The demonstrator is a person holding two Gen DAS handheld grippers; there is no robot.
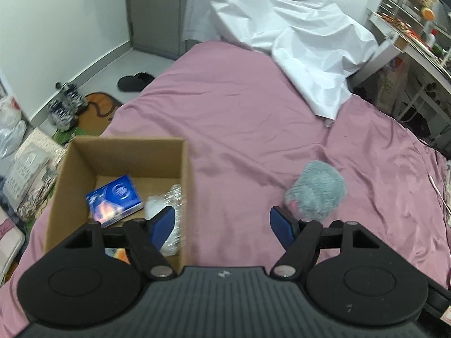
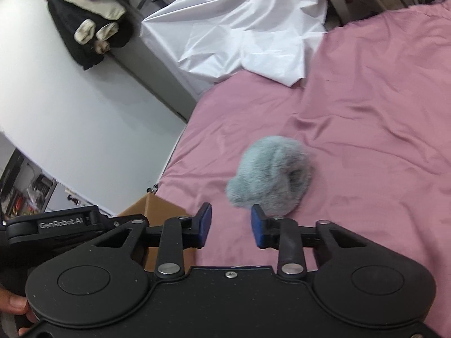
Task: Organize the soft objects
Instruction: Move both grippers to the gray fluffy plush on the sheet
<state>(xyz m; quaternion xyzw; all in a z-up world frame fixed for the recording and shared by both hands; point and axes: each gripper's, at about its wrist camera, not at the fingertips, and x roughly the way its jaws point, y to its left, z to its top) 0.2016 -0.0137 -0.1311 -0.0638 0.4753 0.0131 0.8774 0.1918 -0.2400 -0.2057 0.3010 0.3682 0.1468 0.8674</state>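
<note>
A fluffy grey-blue soft toy (image 1: 317, 194) lies on the pink bedsheet (image 1: 239, 129); it also shows in the right wrist view (image 2: 272, 176). My left gripper (image 1: 222, 225) is open and empty, with the toy just beyond its right finger. A cardboard box (image 1: 84, 174) stands to the left, holding a blue packet (image 1: 115, 200) and a clear plastic wrap (image 1: 166, 205). My right gripper (image 2: 231, 224) is open and empty, with the toy just ahead of its right finger. The box corner (image 2: 152, 205) shows at its left.
A white sheet (image 1: 296, 36) lies crumpled at the far end of the bed. Slippers (image 1: 135, 80), shoes (image 1: 64, 107) and bags sit on the floor left of the bed. Cluttered shelves (image 1: 408, 28) stand at the right. Dark clothes (image 2: 87, 17) hang on the wall.
</note>
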